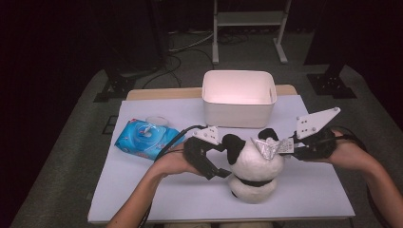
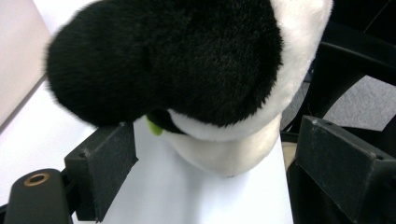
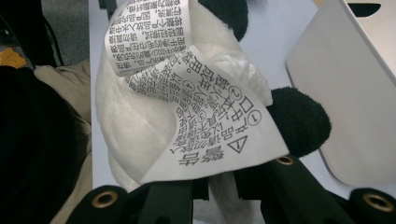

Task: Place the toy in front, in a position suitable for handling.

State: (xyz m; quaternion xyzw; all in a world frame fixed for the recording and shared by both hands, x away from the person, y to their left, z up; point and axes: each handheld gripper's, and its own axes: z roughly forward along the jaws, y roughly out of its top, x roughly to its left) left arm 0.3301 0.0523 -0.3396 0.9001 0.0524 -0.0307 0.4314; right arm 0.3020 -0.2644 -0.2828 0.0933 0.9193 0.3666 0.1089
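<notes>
A black-and-white panda plush (image 1: 254, 173) sits on the white table (image 1: 142, 190) near the front edge. My left gripper (image 1: 222, 159) is at its left side, jaws spread wide. In the left gripper view the panda (image 2: 187, 60) lies between my left gripper's (image 2: 219, 144) pads, with a gap on each side. My right gripper (image 1: 286, 148) comes in from the right, shut on the panda's printed white label (image 1: 268, 146). The right gripper view has the label (image 3: 205, 116) curling up out of the right gripper (image 3: 219, 179).
A white bin (image 1: 239, 97) stands just behind the panda, open side up. At the left lies a blue pack of wipes (image 1: 145, 137) with a small clear lid (image 1: 157, 120) behind it. Dark stands and cables are on the floor beyond the table.
</notes>
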